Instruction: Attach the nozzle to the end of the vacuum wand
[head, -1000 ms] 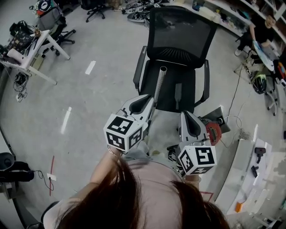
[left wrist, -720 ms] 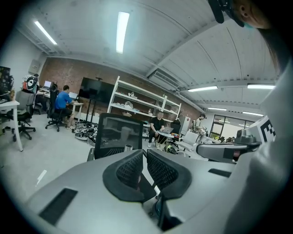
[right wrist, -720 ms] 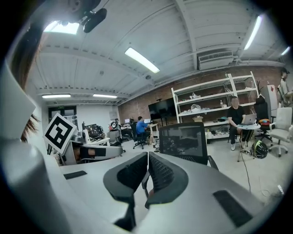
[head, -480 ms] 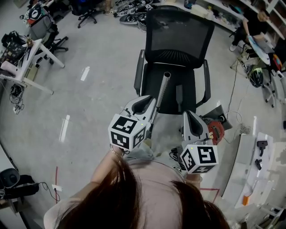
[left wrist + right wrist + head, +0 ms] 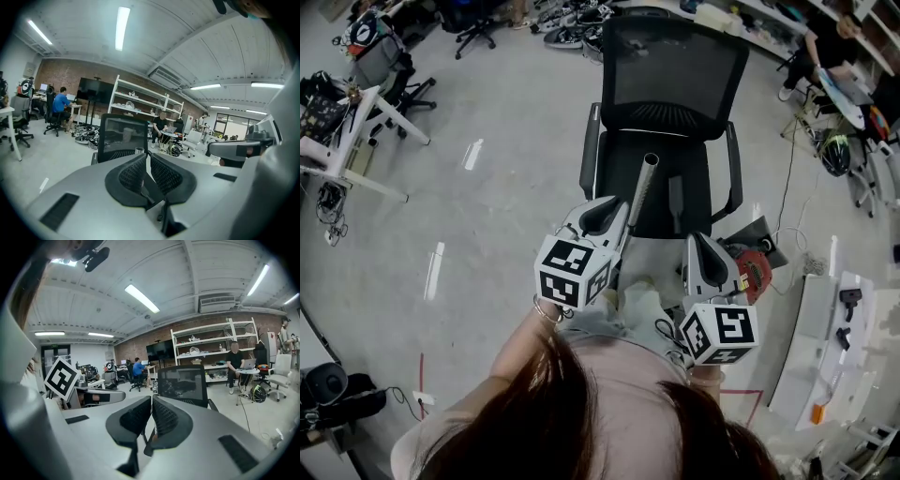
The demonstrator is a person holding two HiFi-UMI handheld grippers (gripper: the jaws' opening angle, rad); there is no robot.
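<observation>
My left gripper & right gripper crept closer to the chair where the wand leans w/ the nozzle beside it, fingers on both closed & empty, so still approaching imo, next up: open & grab each.

Right gripper: jaws closed together, nothing between the ribbed pads
Left gripper: at the left, beside the jaws, its marker cube facing the camera
Office chair: black mesh back, straight beyond the jaw tips
Shelving: white, against the brick wall
Persons: one in blue seated at a far desk; one in black seated at a small table with a laptop
Ceiling: strip lights lit
</observation>
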